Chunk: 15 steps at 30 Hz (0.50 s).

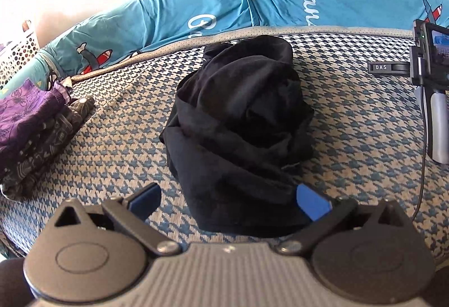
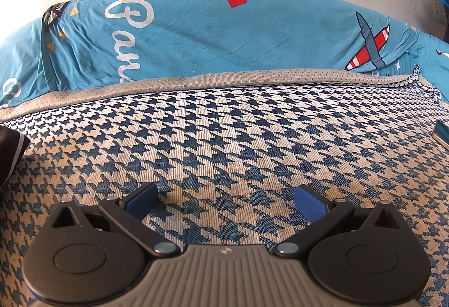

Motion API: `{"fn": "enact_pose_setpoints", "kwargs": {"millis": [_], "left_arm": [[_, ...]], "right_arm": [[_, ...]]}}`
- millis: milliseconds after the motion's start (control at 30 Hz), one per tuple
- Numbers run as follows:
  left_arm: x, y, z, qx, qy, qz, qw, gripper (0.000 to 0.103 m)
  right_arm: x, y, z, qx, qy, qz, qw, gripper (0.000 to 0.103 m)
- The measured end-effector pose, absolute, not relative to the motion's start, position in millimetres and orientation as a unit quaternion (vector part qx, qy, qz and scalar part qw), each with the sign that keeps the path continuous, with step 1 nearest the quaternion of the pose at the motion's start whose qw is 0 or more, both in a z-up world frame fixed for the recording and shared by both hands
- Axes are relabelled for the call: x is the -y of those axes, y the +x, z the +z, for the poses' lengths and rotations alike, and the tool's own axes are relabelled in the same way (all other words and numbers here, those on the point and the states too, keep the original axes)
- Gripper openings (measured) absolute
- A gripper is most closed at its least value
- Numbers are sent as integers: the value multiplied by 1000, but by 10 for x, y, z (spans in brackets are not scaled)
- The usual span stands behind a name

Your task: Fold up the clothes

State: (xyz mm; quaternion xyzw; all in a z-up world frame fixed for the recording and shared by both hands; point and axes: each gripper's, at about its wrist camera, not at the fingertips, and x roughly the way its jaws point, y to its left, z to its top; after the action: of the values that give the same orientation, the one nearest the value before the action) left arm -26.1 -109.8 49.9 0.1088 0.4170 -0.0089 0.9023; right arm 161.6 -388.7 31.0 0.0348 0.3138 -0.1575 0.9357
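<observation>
A black garment (image 1: 238, 133) lies crumpled in a heap at the centre of the left wrist frame, on the houndstooth bed cover (image 1: 350, 138). It looks soft, thin and light — limp cloth that will sag and slide on itself, so a pinch on an outer hem or corner beats a grab into the bulk. The left claw (image 1: 228, 201) stands apart, astride the heap's near edge. The right claw (image 2: 226, 201) is also apart over bare cover. Folded patterned clothes (image 1: 33, 133) sit at middle left.
</observation>
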Motion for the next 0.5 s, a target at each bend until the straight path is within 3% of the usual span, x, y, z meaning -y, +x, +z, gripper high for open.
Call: {"fn": "enact_pose_setpoints", "kwargs": {"millis": [500], "left_arm": [[1260,-306,554,-410,140,-12,901,103]], "right_arm": [[3887,1617,310,-314,35,-157,936,103]]}}
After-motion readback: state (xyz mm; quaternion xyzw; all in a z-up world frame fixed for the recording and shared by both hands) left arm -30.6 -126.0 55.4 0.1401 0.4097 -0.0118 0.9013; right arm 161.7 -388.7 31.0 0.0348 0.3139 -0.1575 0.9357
